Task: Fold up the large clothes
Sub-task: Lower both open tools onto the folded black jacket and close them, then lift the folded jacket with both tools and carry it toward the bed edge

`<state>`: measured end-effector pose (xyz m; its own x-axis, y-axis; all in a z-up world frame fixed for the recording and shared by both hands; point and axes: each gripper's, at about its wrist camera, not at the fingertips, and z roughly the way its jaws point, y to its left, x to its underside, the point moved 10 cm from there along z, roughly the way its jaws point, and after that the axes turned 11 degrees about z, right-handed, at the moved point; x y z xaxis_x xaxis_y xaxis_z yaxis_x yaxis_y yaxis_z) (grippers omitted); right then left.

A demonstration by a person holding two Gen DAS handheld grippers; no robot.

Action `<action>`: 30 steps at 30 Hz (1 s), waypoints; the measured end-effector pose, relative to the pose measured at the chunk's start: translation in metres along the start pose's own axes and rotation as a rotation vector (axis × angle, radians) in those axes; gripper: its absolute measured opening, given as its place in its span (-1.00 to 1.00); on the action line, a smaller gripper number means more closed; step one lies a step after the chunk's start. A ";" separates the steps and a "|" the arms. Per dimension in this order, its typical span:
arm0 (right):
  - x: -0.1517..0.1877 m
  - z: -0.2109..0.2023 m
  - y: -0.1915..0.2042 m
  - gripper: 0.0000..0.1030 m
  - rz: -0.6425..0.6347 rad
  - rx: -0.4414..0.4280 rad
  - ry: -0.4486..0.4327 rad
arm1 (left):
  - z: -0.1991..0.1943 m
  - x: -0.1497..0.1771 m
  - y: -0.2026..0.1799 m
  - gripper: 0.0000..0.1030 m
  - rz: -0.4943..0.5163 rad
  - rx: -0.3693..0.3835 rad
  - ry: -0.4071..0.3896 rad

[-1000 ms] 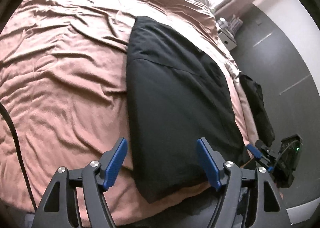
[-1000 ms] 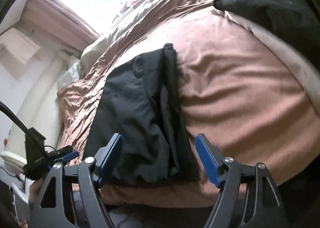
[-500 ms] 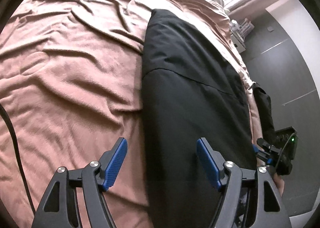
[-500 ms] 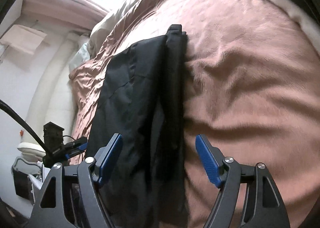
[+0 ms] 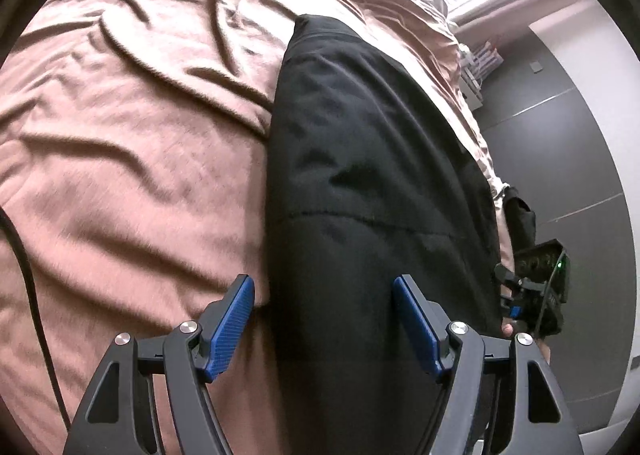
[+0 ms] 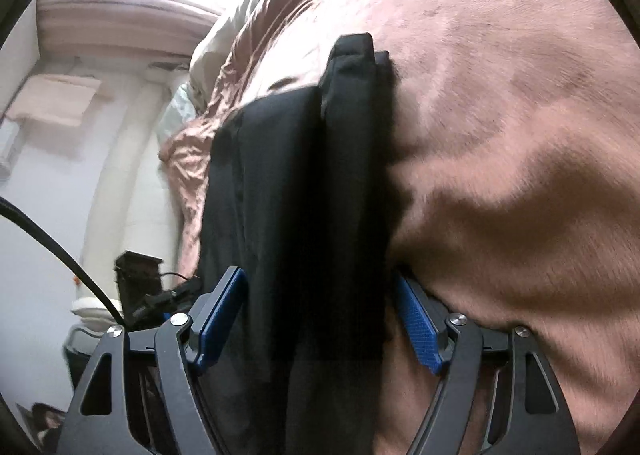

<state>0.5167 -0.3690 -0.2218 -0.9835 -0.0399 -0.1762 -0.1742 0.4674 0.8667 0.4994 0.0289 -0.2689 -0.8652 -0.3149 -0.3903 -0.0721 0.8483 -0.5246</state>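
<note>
Black garment (image 5: pixel 372 191) folded lengthwise on brown bedspread (image 5: pixel 132 143); left gripper (image 5: pixel 323 321), right gripper (image 6: pixel 318 319) fingers wide apart, gripping nothing.

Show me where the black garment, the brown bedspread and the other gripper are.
Black garment (image 5: pixel 372 175): left wrist view, middle of its folded top face.
Brown bedspread (image 5: pixel 132 127): left wrist view, wrinkled bare part left of the garment.
Right gripper (image 5: pixel 538 279): left wrist view, its body at the bed's edge.

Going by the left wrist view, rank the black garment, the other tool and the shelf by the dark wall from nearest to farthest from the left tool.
1. The black garment: directly between and ahead of the left tool, lying on the brown blanket.
2. The other tool: off to the right, past the garment's edge.
3. The shelf: far upper right, beyond the bed.
</note>
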 end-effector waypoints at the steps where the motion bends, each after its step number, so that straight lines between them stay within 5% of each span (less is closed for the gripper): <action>1: -0.005 0.003 0.000 0.43 0.002 -0.010 0.003 | 0.001 -0.001 0.001 0.42 0.003 0.002 0.002; 7: -0.015 0.027 -0.002 0.43 -0.010 -0.071 0.052 | 0.010 -0.007 -0.002 0.42 0.004 0.021 0.001; 18: -0.002 0.047 -0.001 0.41 -0.059 -0.016 0.152 | 0.011 -0.006 -0.004 0.42 0.022 0.024 0.002; 21: -0.015 0.054 -0.002 0.19 -0.057 0.010 0.130 | 0.015 -0.008 -0.006 0.39 0.023 0.017 0.000; 23: -0.028 0.059 -0.003 -0.18 -0.050 0.010 0.107 | 0.015 -0.008 -0.005 0.32 0.024 -0.003 0.001; 26: -0.032 0.064 0.001 -0.47 -0.040 0.010 0.094 | 0.010 -0.008 -0.006 0.17 0.011 -0.017 -0.004; 30: -0.021 0.060 0.022 -0.64 -0.117 0.042 0.050 | 0.001 -0.008 -0.016 -0.06 0.034 -0.035 -0.021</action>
<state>0.5368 -0.3052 -0.2268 -0.9579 -0.1399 -0.2506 -0.2868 0.4931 0.8213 0.5081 0.0171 -0.2583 -0.8566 -0.2946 -0.4237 -0.0608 0.8730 -0.4840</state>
